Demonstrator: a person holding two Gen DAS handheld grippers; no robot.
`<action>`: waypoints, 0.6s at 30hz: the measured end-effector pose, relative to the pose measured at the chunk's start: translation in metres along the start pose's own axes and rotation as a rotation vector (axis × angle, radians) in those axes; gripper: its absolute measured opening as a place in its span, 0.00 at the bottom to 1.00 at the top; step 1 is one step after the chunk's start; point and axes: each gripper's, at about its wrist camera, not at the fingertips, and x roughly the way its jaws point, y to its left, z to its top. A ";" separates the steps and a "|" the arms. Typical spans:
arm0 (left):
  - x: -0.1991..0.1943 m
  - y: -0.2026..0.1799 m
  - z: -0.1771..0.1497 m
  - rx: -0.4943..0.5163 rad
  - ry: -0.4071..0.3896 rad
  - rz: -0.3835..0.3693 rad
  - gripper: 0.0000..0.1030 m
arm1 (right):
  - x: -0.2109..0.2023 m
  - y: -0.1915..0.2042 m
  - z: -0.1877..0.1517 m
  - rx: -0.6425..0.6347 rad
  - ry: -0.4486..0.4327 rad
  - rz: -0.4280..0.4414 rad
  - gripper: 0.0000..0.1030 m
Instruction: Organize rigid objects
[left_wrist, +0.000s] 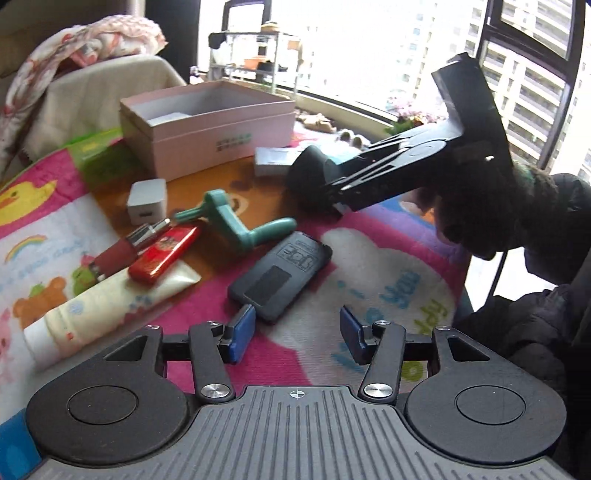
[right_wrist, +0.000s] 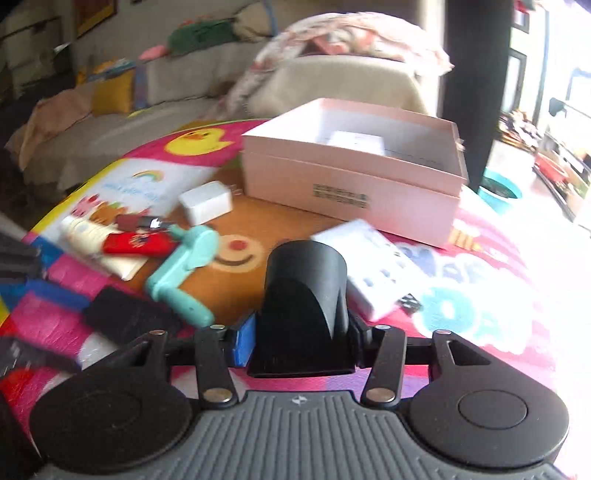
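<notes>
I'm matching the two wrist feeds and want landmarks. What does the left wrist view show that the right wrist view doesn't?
Left wrist only: the open left gripper, the right gripper from outside, tower blocks through the window.
Right wrist only: the sofa, the right gripper shut on a black cylinder.
Both: pink box, teal crank, white charger.

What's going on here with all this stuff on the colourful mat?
A person is tidying small items with a handheld gripper in each hand. The right gripper is clamped on a black cylindrical object above the mat, short of the open pink box. The left gripper is open and empty, hovering near a flat black device. A teal crank tool, a white charger, a red lighter and a cream tube lie loose.
</notes>
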 end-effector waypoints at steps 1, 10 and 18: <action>-0.001 -0.003 0.003 0.021 -0.005 0.010 0.54 | 0.001 -0.003 -0.001 0.018 -0.008 0.005 0.59; 0.022 0.006 0.025 0.092 0.027 0.089 0.54 | 0.002 -0.001 -0.004 0.028 -0.034 0.035 0.83; 0.048 -0.028 0.026 0.111 -0.015 0.047 0.53 | -0.009 -0.023 -0.011 0.124 -0.056 -0.013 0.83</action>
